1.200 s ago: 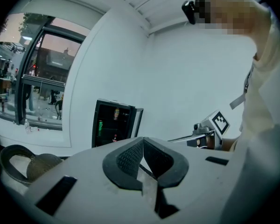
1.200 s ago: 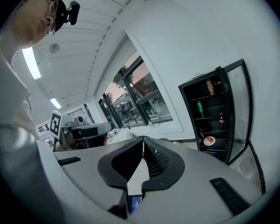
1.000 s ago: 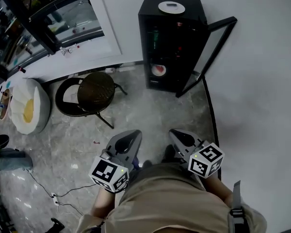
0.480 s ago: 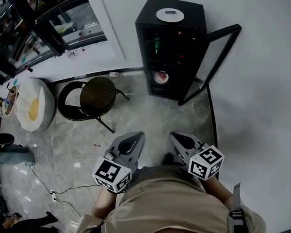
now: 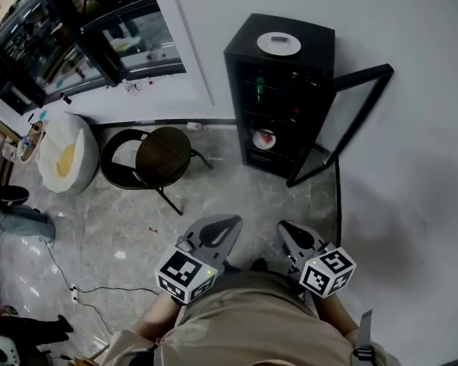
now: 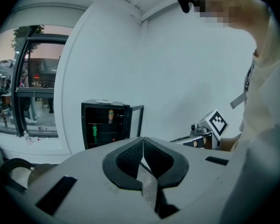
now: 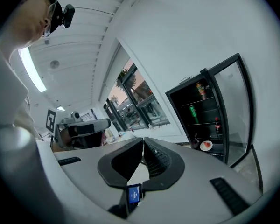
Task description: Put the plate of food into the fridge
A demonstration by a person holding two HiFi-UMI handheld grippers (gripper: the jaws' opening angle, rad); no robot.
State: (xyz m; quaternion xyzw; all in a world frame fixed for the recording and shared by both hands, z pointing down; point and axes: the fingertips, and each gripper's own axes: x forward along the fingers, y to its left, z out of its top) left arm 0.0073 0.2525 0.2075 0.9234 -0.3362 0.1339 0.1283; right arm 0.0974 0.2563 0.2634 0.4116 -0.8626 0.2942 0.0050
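Lower centre: left hand-held gripper [image 5: 227, 223] and right hand-held gripper [image 5: 287, 229], each with jaws together and empty, side by side close to the person's body. Further up, left of centre, brown chair [image 5: 162, 155] on the floor. Top centre: black fridge [image 5: 305, 44], door [image 5: 349, 120] open, plate of food [image 5: 265, 138] on a lower shelf inside

Floor [image 5: 237, 197]: fridge [image 5: 286, 59], chair [image 5: 162, 155], beanbag [image 5: 65, 158]; plate [image 5: 264, 138] inside fridge.
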